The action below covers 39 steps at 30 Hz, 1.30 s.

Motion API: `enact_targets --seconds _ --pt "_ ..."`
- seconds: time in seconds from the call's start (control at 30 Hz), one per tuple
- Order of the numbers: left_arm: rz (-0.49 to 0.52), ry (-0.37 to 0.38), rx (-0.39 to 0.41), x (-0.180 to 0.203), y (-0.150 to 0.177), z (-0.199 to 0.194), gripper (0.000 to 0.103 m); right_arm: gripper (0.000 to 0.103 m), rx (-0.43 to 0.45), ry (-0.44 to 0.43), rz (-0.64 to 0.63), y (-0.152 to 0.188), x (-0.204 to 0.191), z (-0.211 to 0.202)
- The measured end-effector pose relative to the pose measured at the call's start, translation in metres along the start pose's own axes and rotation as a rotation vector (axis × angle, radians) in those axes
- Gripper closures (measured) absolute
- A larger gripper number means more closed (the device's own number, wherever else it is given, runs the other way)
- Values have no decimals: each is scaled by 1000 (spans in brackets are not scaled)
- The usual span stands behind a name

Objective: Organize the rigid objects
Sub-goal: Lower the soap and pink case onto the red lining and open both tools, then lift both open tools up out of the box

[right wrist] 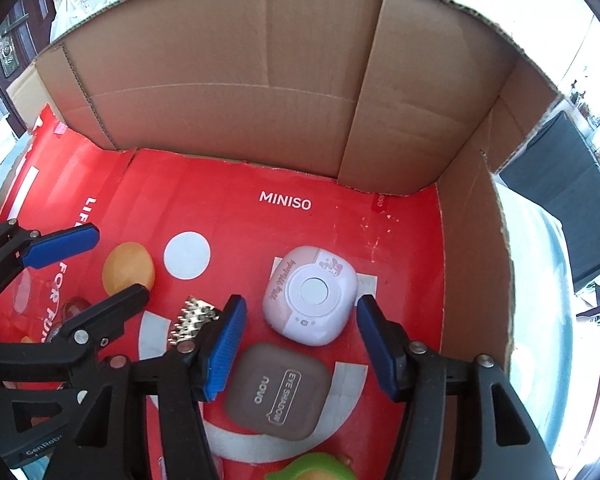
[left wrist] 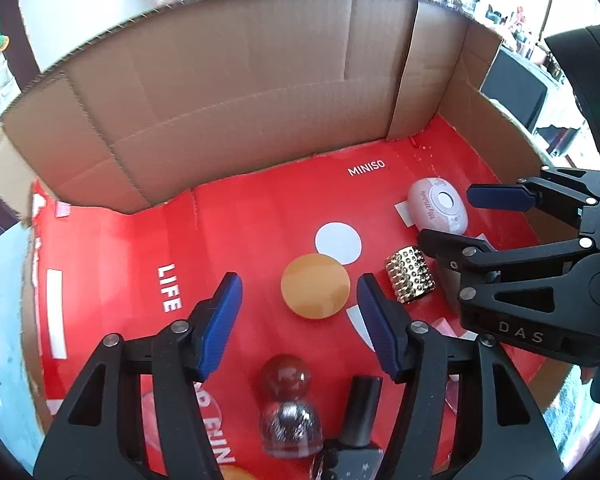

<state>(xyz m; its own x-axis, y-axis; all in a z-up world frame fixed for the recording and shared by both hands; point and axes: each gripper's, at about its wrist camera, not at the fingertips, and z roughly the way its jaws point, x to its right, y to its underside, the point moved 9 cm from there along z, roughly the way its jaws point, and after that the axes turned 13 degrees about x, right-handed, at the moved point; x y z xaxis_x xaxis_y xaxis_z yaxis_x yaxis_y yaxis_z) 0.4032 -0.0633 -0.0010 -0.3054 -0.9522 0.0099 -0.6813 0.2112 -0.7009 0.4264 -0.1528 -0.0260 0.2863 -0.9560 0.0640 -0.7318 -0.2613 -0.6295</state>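
lying flat, eyeshadow case long axis runs diagonally.

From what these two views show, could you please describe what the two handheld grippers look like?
Both the left gripper and the right gripper are black, angular plastic frames with silver pivot screws, each ending in two ribbed blue pads. The right one's body bears white "DAS" lettering.
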Motion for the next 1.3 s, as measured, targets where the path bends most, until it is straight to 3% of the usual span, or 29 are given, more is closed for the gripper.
enact_targets --seconds 0.13,0.27,0.5,0.83,1.07,1.17,1.3 --pt "-16 -4 25 -9 -1 -18 44 41 14 4 1 1 -3 -14" --pt "-29 -13 67 -10 -10 -39 36 34 60 19 0 -3 -5 -36" --pt "-61 -12 137 -16 -10 -77 33 33 138 22 11 -5 -6 -79" --pt "-144 -9 277 -15 7 -125 23 12 326 1 20 11 -13 -137" --pt "-91 -118 422 -11 26 -153 10 3 483 14 60 43 -19 -156" --pt "-90 -165 485 -12 30 -156 9 0 534 36 61 51 -20 -154" --pt "-97 -191 505 -15 36 -144 8 0 589 73 44 56 -19 -148"
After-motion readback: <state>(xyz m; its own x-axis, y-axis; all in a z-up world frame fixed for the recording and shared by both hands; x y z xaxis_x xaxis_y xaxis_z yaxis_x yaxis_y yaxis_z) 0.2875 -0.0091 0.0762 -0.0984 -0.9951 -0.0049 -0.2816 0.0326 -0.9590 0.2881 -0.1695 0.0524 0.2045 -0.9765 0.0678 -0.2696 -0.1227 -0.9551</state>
